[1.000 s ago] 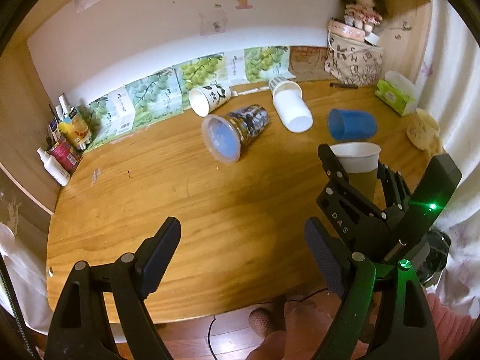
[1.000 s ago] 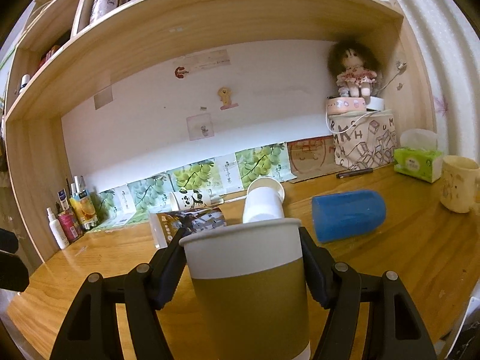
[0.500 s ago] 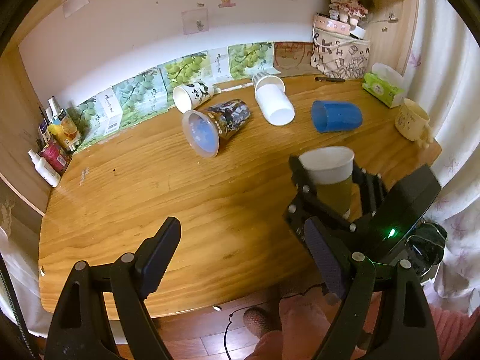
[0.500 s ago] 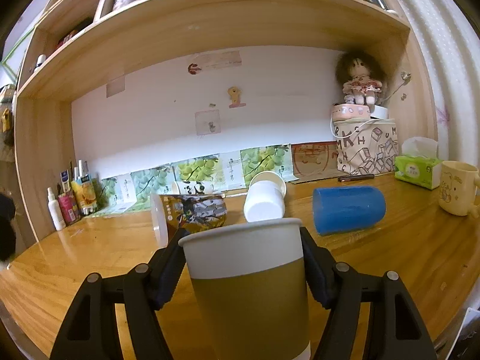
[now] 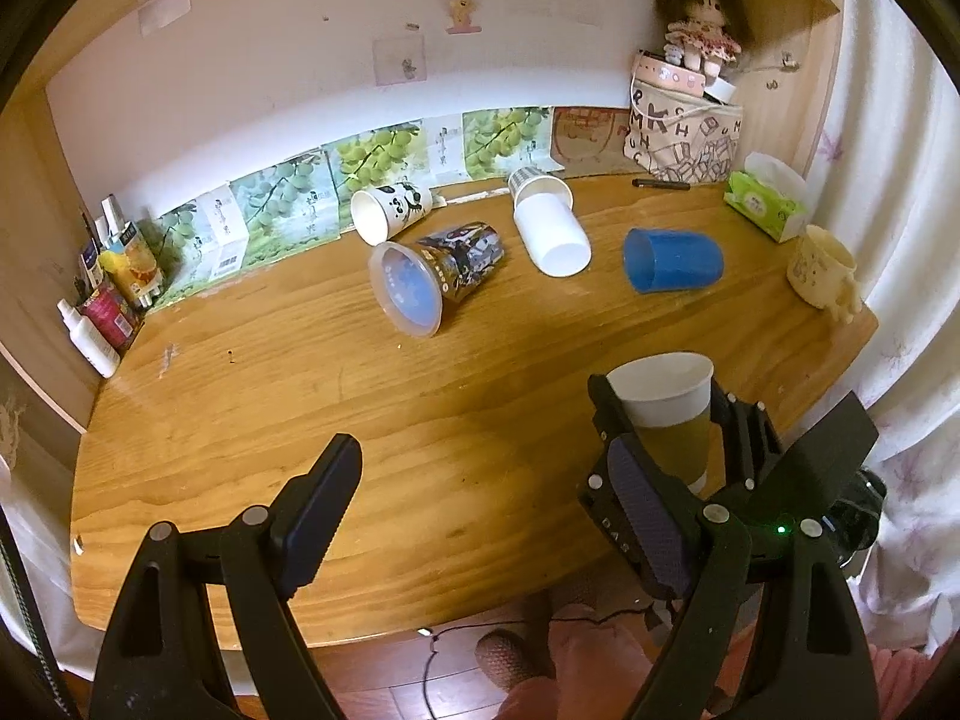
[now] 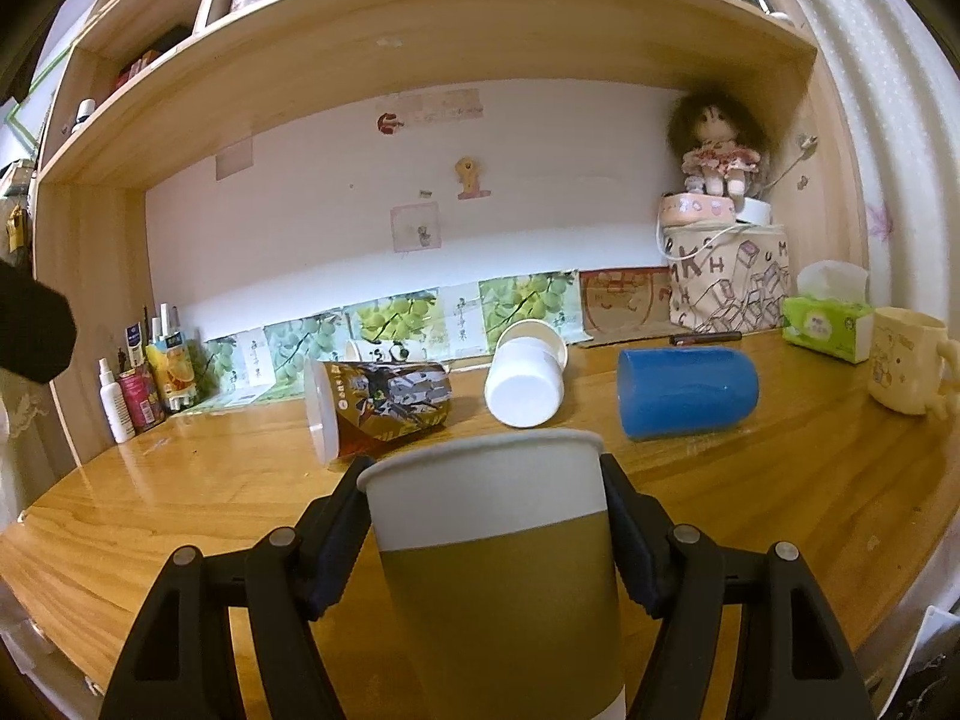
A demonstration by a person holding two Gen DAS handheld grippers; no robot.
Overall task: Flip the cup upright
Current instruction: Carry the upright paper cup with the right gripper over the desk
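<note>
The right claw [image 6: 486, 540] is clamped on the paper cup [image 6: 498, 564], one finger pressed to each side of it just under the rim. The cup stands upright in that grip, mouth up, white band at the top and olive-gold below. From the left wrist view the same cup [image 5: 666, 414] sits over the near right part of the counter [image 5: 360, 420], not far in from the front edge; whether its base touches the wood I cannot tell, since the fingers hide it.

The left claw [image 5: 480, 498] hangs with its fingers spread wide apart and nothing between them, over the near edge of the counter, to the left of the cup and apart from it.

Further back, four cups lie on their sides in a loose row: a panda-print cup [image 5: 390, 213] near the wall, a printed cup with a clear lid [image 5: 438, 276] just in front of it, a white cup [image 5: 549, 228] with its base toward us, and a blue cup [image 5: 672, 261] to the right. A cream mug [image 5: 822, 267] stands upright near the right edge, with a green tissue pack [image 5: 765, 207] behind it. Bottles [image 5: 108, 300] crowd the far left corner.

Between the held cup and that row there is a broad stretch of bare wood, and the same to the left, across the middle of the counter. On the right, the counter's edge and a curtain [image 5: 900, 240] are close.
</note>
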